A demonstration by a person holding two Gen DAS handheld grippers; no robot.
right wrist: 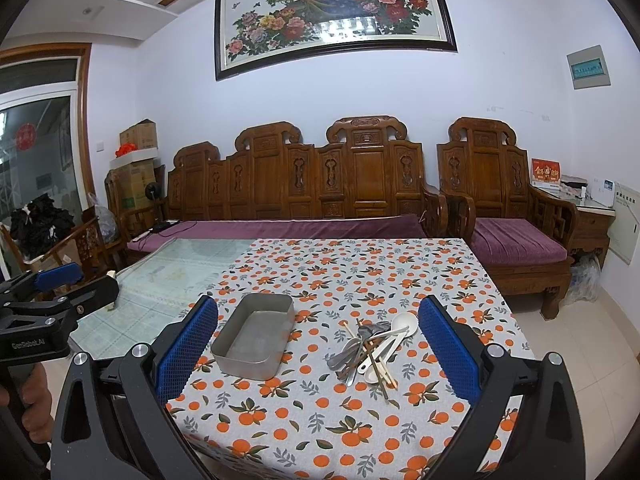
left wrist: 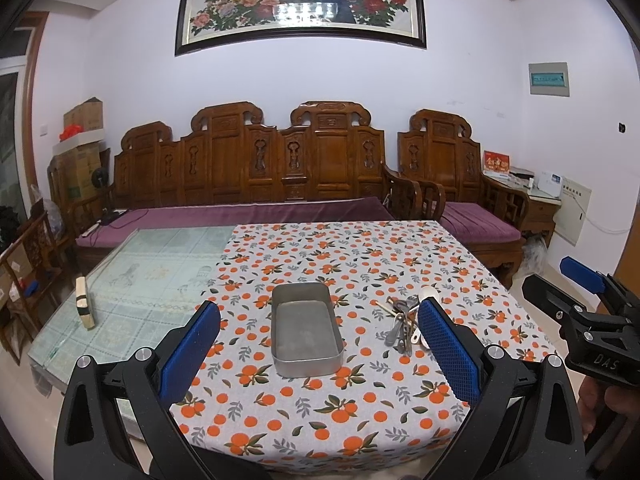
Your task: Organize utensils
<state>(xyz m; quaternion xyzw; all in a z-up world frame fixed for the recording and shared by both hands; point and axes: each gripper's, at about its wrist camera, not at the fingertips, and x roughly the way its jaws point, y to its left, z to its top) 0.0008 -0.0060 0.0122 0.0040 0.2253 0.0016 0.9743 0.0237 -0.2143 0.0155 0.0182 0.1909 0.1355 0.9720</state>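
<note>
The left hand-held gripper (left wrist: 320,340) is held wide open above the surface (left wrist: 360,248), holding nothing. Under it the metal tray (left wrist: 306,330) lies with its long axis pointing away. Just right, the utensils (right wrist: 370,346) lie piled, handles mostly toward the camera. The right hand-held gripper (right wrist: 318,344) is open too.

A cloth (left wrist: 360,264) with oranges covers part of the surface (left wrist: 152,264). A small block (left wrist: 85,305) stands near its left edge. Behind is a wooden sofa (right wrist: 304,184), a chair (right wrist: 508,200), boxes (right wrist: 136,160) and a big flower picture (right wrist: 332,12).
</note>
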